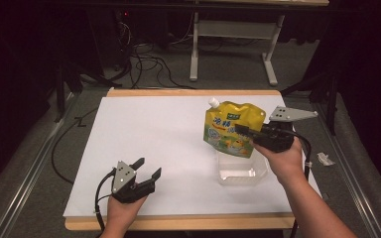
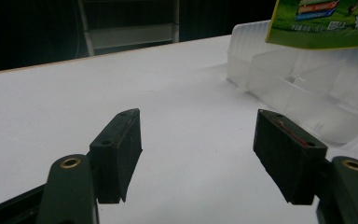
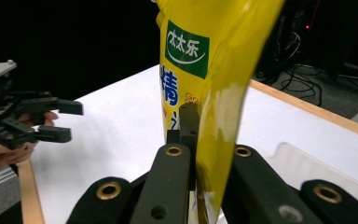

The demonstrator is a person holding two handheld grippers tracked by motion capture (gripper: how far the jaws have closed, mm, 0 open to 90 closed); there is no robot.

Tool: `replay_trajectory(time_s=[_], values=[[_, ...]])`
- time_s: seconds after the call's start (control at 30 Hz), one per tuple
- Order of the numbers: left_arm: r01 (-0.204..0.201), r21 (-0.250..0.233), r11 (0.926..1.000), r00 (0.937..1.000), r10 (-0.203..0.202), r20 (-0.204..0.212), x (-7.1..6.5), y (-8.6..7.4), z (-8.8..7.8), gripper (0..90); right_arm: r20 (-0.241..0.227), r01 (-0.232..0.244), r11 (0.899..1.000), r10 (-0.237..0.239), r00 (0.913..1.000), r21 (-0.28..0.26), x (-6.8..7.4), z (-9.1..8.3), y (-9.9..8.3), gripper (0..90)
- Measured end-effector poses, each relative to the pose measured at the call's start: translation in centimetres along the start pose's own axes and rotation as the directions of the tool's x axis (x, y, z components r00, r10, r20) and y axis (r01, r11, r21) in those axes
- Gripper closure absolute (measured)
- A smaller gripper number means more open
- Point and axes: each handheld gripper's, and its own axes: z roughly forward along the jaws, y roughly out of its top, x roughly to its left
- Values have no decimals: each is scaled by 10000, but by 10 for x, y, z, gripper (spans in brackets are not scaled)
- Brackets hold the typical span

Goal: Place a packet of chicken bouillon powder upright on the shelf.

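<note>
A yellow spouted pouch (image 1: pixel 230 129) with a white cap hangs upright above a clear plastic tray (image 1: pixel 241 171) on the white sheet. My right gripper (image 1: pixel 241 130) is shut on the pouch's right side. In the right gripper view the jaws pinch the yellow pouch (image 3: pixel 200 70) between them. My left gripper (image 1: pixel 148 168) rests near the table's front left, open with nothing in it. In the left gripper view its pads (image 2: pixel 121 149) stand wide apart over bare white paper, with the tray (image 2: pixel 298 88) and the pouch's bottom edge (image 2: pixel 321 23) at the upper right.
The white sheet (image 1: pixel 144 134) covers a wooden table (image 1: pixel 178 221). A small white scrap (image 1: pixel 325 159) lies off the table's right side. Cables and a white frame stand on the floor beyond the far edge.
</note>
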Motion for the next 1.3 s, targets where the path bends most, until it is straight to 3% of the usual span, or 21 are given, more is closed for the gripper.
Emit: replay_trajectory(time_s=[0.27,0.53,0.77,1.3], values=[[173,108,9998,9997,-171,-184,3,-3,-3,329,297,-112,9999,113,9995,-55,-30,-10,-8,900],[180,126,9998,9996,-177,-235,4,-4,-5,330,493,-216,9998,214,9986,36,-48,-6,-14,900],[200,105,9997,9996,-198,-195,4,-4,-5,330,397,-299,9995,293,9988,144,-53,1,-20,900],[90,133,9999,9999,-88,-126,3,-4,-4,331,409,-193,9995,182,9990,261,-55,11,-16,900]])
